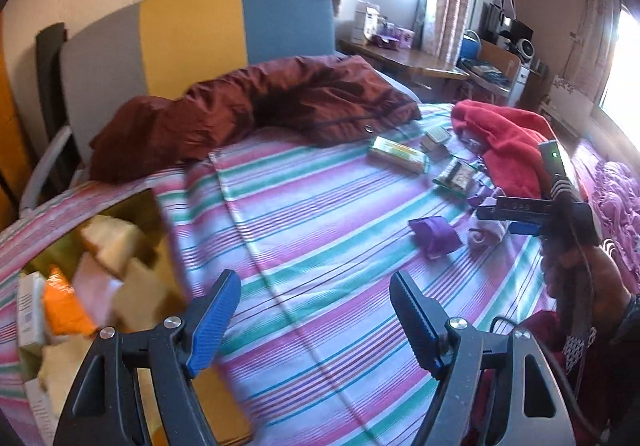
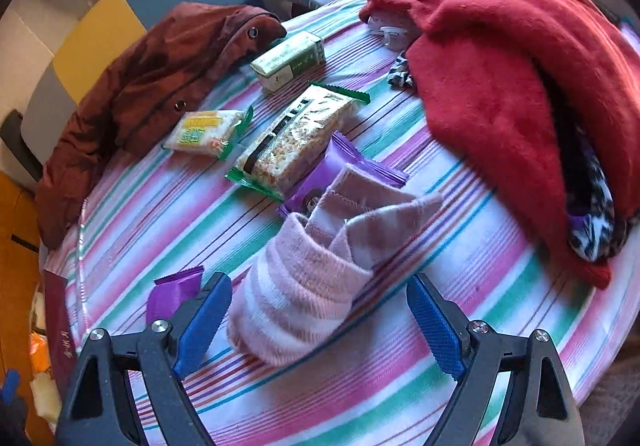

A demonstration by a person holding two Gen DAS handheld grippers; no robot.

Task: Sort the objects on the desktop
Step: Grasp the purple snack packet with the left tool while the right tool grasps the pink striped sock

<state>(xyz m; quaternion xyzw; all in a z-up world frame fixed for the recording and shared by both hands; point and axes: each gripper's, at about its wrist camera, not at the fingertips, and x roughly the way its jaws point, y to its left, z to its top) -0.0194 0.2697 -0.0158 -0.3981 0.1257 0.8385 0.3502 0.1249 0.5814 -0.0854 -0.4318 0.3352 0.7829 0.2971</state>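
My right gripper (image 2: 318,286) stands open over a rolled pink striped sock (image 2: 304,286). The sock's near end lies between the blue pads, with a clear gap at the right pad. A purple packet (image 2: 176,290) lies by the left finger, and another (image 2: 348,166) is partly under the sock. Beyond are a cracker packet (image 2: 296,142), a yellow-green packet (image 2: 204,132) and a green-white carton (image 2: 288,60). My left gripper (image 1: 316,286) hangs open and empty over the striped sheet (image 1: 320,214), beside a yellow box (image 1: 152,214) with several packets. In that view the right gripper (image 1: 494,216) hovers at the sock (image 1: 486,236).
A red fleece (image 2: 500,66) is heaped on the right of the bed, and a brown jacket (image 2: 152,86) lies at the back left. A small white clip (image 2: 390,32) sits by the fleece. A wooden desk (image 1: 416,60) with boxes stands beyond the bed.
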